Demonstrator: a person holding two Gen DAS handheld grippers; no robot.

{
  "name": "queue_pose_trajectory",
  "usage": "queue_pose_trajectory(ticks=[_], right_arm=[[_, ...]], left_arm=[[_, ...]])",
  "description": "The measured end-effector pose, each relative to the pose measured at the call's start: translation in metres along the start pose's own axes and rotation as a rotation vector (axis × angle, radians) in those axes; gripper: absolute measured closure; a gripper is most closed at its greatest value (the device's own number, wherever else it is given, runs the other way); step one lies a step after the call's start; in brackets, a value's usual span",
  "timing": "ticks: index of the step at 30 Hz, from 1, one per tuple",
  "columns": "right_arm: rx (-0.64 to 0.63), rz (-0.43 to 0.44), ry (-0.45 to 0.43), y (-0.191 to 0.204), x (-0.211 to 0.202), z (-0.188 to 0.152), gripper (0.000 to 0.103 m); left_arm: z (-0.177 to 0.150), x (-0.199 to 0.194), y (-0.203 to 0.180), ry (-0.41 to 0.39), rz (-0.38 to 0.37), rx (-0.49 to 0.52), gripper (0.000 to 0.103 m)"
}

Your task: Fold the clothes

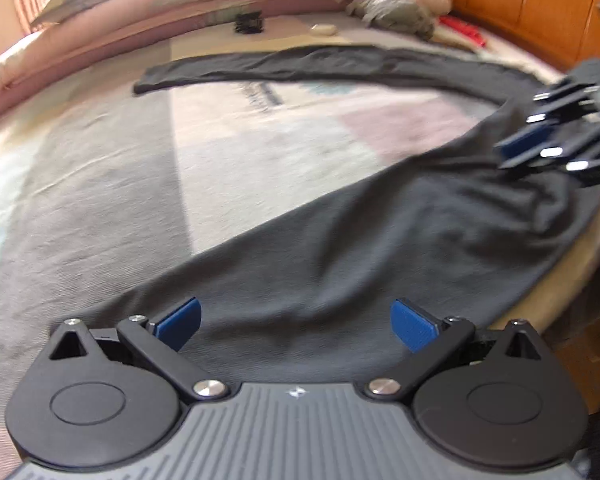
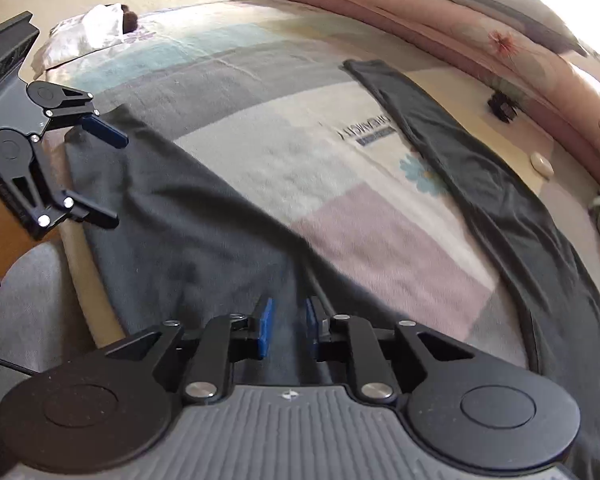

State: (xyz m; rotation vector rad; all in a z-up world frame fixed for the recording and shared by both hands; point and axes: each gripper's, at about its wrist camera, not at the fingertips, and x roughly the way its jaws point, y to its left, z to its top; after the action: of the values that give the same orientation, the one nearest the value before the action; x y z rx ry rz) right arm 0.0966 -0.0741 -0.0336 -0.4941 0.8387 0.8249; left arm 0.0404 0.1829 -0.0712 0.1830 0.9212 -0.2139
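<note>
I have a dark grey pair of trousers [image 1: 340, 248] spread on the patchwork bedsheet [image 1: 100, 208], legs splayed apart in a wide V. One leg runs under and ahead of my left gripper [image 1: 296, 320]; the other trouser leg [image 2: 460, 160] stretches away ahead and to the right of my right gripper [image 2: 287, 328].

My left gripper stands wide, its blue pads well apart and hovering just over the cloth near the cuff end of the near leg, pinching nothing. My right gripper is narrow, with only a slim gap between the pads. It sits over the crotch and waist end of the garment, and dark fabric shows in the gap, but I cannot tell whether the pads actually press on it or just hang above it.

I judge this to be the opening of the fold: the trousers are laid out but the legs are not yet brought together. The next move calls for a firm pinch at both ends of one leg, the left at the cuff and the right near the waist, then a lift and carry across the sheet to lay that leg on the other. I need both layers caught, or the cloth will drag and bunch.
</note>
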Motion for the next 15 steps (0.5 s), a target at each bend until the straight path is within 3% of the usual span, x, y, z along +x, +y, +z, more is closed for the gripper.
queue_pose_trajectory(ticks=[3,5,8,11,15], right_arm=[[0.163,-0.013,0.057,-0.009,0.002,-0.04,0.072],[0.278,0.0,0.015,-0.013,-0.008,-0.065,0.068],[0.369,0.052,0.047,-0.018,-0.022,-0.079,0.064],[0.336,-0.033,0.021,-0.03,-0.03,-0.075,0.064],[0.426,-0.154,-0.062,-0.08,-0.023,-0.059,0.064]], left_arm=[[-0.017,0.003,0.014,-0.006,-0.021,-0.093,0.001],[-0.028,-0.005,0.017,0.011,0.004,-0.097,0.001],[-0.039,-0.017,0.02,0.044,-0.003,-0.117,0.001],[-0.034,-0.024,0.02,0.043,0.04,-0.09,0.002],[-0.015,-0.024,0.019,-0.019,0.027,-0.093,0.002]])
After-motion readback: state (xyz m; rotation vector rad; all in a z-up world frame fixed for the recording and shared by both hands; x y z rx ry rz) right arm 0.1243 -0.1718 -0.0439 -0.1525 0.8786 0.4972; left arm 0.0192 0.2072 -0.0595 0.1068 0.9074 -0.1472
